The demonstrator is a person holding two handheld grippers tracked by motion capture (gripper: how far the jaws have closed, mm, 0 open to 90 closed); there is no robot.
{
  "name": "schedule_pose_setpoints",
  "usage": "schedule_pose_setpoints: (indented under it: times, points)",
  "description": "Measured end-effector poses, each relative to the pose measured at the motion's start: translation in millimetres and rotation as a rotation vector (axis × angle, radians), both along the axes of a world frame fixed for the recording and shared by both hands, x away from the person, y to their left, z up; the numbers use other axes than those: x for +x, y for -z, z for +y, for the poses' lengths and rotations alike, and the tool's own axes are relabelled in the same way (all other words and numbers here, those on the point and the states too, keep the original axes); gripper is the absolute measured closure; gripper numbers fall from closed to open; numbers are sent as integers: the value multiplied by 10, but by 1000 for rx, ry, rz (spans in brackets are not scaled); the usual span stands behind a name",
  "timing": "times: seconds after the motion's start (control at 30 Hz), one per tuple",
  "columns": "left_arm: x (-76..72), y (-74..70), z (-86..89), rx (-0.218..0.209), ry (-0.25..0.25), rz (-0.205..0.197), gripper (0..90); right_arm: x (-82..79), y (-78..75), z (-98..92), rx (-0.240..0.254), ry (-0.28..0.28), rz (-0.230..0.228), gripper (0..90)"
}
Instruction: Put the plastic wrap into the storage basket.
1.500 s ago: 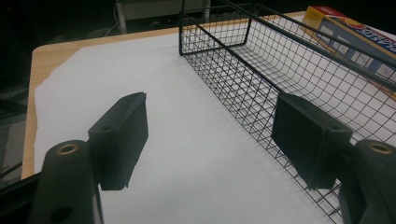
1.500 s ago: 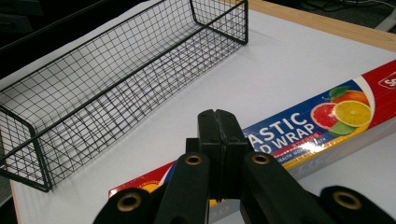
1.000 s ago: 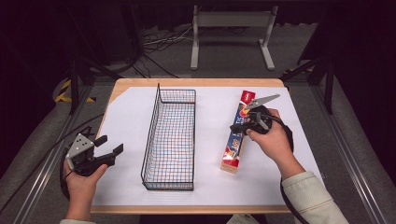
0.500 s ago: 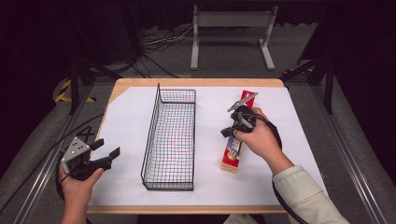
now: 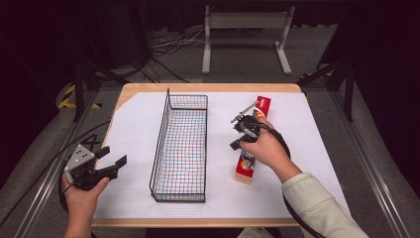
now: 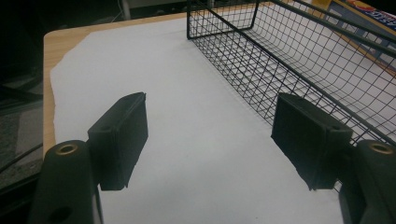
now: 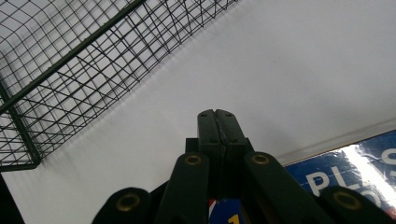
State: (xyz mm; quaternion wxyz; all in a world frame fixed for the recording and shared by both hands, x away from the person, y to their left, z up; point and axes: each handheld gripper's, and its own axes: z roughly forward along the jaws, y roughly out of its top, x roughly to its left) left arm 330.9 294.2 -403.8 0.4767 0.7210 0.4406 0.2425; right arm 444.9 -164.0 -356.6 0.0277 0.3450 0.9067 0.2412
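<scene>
Box [image 7: 345,175] shows white letters "PL" (rest cut off).

Left hand [image 5: 81,191] sits low at the near left corner, wrapped around the black two-jaw left tongs [image 5: 111,158] with the grey three-cornered plate on top, jaws spread wide and pointing right. Right forearm in a pale sleeve [image 5: 317,203] angles in from the bottom right, the hand [image 5: 265,148] gripping the black right tongs [image 7: 217,116], jaws pressed flat together with nothing between them, aimed down and left.

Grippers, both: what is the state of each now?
Left gripper: open, holding nothing.
Right gripper: closed, nothing between the jaws.
</scene>
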Motion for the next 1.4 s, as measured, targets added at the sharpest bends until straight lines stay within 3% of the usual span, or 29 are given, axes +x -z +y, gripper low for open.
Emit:
schedule_pose_setpoints:
  times: [0.7, 1.13, 1.4]
  points:
    - [22, 11, 3, 5, 1, 10, 270, -20, 392, 189, -129, -67, 104, 900]
    - [51, 3, -8, 1, 6, 8, 270, -63, 401, 218, -168, -73, 146, 900]
    - [50, -5, -9, -5, 3, 7, 269, -142, 385, 208, -234, -82, 196, 900]
